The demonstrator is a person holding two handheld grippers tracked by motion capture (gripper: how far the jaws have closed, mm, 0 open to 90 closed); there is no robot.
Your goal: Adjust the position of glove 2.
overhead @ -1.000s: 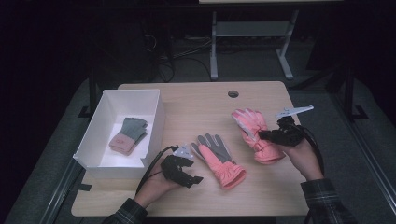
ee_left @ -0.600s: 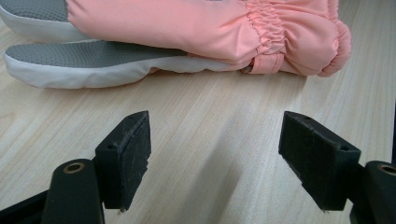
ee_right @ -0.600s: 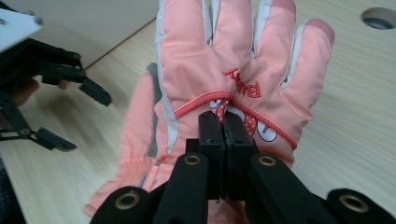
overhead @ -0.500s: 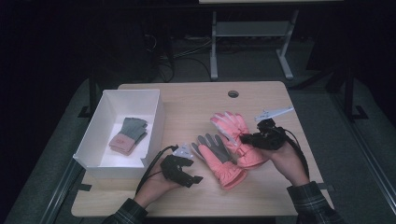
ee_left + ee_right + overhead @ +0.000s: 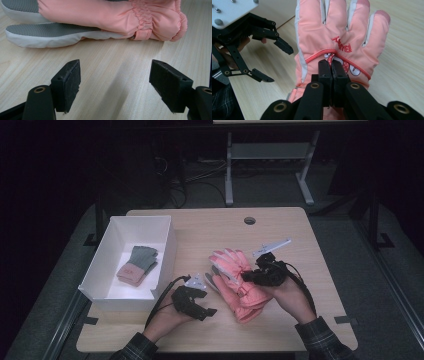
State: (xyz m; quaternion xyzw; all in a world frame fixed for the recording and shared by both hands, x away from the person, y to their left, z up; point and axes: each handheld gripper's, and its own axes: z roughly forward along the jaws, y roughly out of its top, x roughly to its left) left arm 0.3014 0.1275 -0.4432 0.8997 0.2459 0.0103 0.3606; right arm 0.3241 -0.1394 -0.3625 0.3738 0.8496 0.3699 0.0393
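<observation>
From above, my right gripper (image 5: 248, 276) pinches the top pink ski glove (image 5: 231, 265), carried over the second pink glove (image 5: 241, 296) lying palm-up at table centre. My left gripper (image 5: 206, 306) rests at seven o'clock of the pair, jaws spread, holding nothing. The white box (image 5: 167, 251) at nine o'clock holds a grey-and-pink knit glove (image 5: 138, 264).

In my left gripper view, spread black pads flank bare wooden table (image 5: 112, 75); the lower glove (image 5: 105, 17) lies at twelve o'clock.

In my right gripper view, the jaws press together on the glove's (image 5: 337, 37) back fabric, fingers pointing to twelve o'clock; my left gripper (image 5: 272, 62) sits at nine o'clock.
</observation>
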